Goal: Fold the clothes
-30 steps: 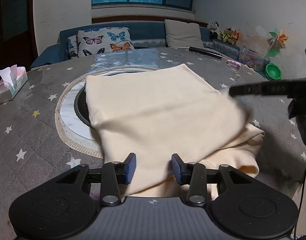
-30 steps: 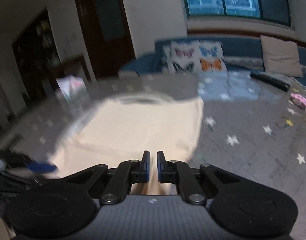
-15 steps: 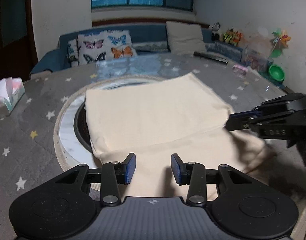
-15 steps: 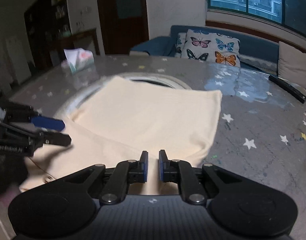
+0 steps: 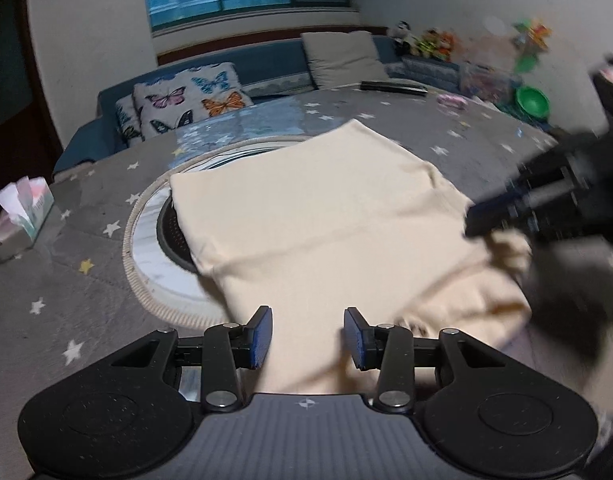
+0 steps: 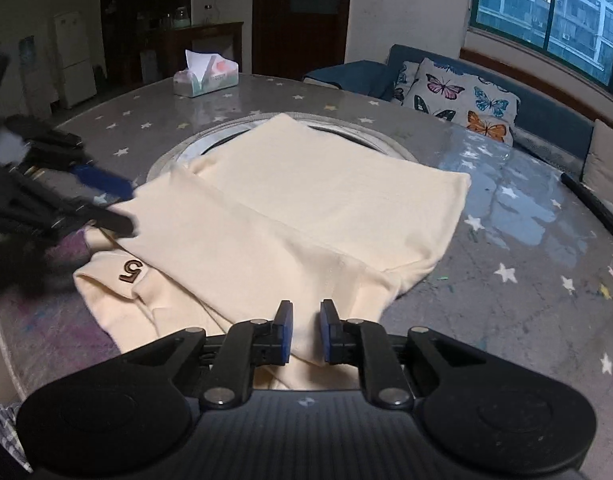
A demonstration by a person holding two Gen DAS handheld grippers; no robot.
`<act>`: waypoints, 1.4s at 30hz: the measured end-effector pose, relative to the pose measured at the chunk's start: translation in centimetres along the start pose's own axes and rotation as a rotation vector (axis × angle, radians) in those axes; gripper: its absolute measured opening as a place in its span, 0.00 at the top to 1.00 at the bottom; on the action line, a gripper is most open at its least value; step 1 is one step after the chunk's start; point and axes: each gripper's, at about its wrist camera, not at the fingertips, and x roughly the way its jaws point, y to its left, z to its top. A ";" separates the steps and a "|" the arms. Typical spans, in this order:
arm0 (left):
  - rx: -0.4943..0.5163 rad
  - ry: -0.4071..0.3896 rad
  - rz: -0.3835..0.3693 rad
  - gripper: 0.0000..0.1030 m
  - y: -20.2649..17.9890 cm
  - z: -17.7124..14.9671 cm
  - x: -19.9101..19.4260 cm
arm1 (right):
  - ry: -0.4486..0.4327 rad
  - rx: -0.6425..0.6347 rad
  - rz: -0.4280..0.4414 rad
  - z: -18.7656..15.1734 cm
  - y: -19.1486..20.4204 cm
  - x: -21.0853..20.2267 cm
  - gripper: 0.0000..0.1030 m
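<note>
A cream-coloured folded garment [image 6: 290, 220] lies in the middle of the frame on the round grey star-patterned table [image 6: 526, 304], partly covering the round inset ring [image 5: 146, 264] at the table's centre. Its far edge runs straight toward the upper right; its near edge bunches at lower left, where a dark "5" emblem [image 6: 131, 270] shows. The left gripper [image 5: 308, 334] hovers over the near edge at the bottom of its view, jaws about half apart, pinching nothing. The right gripper [image 6: 306, 332] sits at the bottom centre over the near hem, jaws opening from a narrow gap, cloth visible between them but not pressed. Bare tabletop stretches to the right; a white tissue box [image 6: 205, 76] stands at upper left, a black remote [image 6: 592, 204] at the right edge.
</note>
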 end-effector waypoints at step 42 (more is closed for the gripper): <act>0.093 -0.105 -0.057 0.56 -1.7 1.0 0.5 | -0.046 -0.078 0.116 1.5 0.6 -0.3 0.92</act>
